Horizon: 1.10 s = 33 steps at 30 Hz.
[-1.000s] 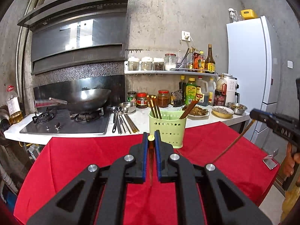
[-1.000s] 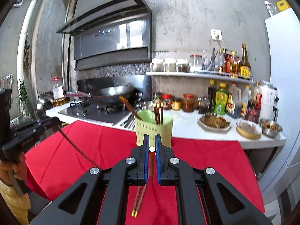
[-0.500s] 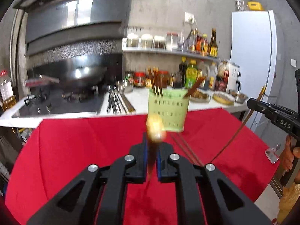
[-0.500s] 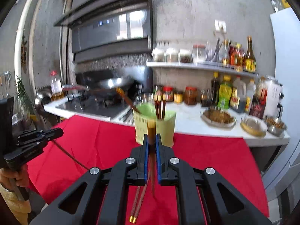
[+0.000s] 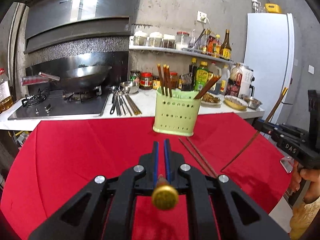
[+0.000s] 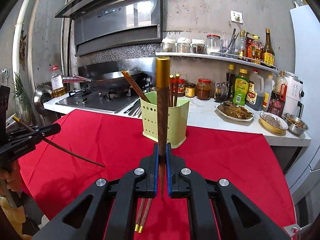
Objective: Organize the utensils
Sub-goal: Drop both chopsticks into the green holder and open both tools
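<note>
A green perforated utensil holder (image 5: 177,113) stands on the red cloth and holds several dark wooden chopsticks; it also shows in the right wrist view (image 6: 165,118). My left gripper (image 5: 161,143) is shut on a chopstick whose gold cap (image 5: 165,198) points back at the camera. My right gripper (image 6: 162,147) is shut on a chopstick (image 6: 162,104) held nearly upright, gold cap up, in front of the holder. Two chopsticks (image 5: 197,156) lie on the cloth between the grippers; they also show under the right gripper (image 6: 143,213).
Red cloth (image 5: 80,150) covers the table. Behind it a white counter (image 5: 144,102) carries metal utensils (image 5: 122,104), a stove with a wok (image 5: 84,78), jars, bottles and dishes of food (image 6: 235,110). A fridge (image 5: 270,60) stands at right.
My left gripper has tilted down, so its chopstick's gold cap swung back toward the camera. My right gripper's chopstick has swung up to near vertical. Both grippers stay shut.
</note>
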{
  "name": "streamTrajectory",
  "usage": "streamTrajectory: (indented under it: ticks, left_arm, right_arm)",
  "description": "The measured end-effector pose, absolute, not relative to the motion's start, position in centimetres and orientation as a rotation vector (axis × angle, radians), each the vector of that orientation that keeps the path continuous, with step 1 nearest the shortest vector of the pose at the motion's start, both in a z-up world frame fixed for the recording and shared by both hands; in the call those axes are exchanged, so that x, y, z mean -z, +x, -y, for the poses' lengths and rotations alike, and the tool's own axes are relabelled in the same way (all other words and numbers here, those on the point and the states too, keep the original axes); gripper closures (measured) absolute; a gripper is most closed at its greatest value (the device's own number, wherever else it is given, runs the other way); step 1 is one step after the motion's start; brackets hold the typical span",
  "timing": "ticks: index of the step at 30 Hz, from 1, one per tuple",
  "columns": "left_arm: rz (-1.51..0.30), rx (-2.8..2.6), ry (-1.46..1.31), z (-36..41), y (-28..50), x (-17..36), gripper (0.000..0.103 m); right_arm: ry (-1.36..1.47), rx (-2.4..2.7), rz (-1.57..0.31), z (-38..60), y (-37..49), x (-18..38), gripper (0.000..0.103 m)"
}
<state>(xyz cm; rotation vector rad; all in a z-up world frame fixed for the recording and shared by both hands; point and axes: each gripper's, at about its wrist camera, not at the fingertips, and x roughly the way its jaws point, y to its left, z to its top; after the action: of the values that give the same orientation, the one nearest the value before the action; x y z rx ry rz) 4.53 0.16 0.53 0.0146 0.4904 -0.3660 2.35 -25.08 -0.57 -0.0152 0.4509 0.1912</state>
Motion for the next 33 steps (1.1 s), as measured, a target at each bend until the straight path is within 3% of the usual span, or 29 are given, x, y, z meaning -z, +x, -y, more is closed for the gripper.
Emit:
streamTrajectory:
  ticks: [8, 22, 33]
  left_arm:
    - [-0.415, 0.377, 0.061, 1.2, 5.1, -4.3, 0.097]
    - [-0.239, 0.443, 0.046, 6.3, 13.7, -16.3, 0.097]
    - [-0.503, 0.474, 0.104, 11.5, 25.6, -10.2, 0.097]
  right_arm:
    - [-0.034, -0.169, -0.413, 25.8, 3.7, -2.1, 0.096]
    - [-0.023, -0.098, -0.203, 28.7, 11.9, -12.8, 0.096]
    - [-0.018, -0.185, -0.333, 27.0, 20.1, -8.9, 0.096]
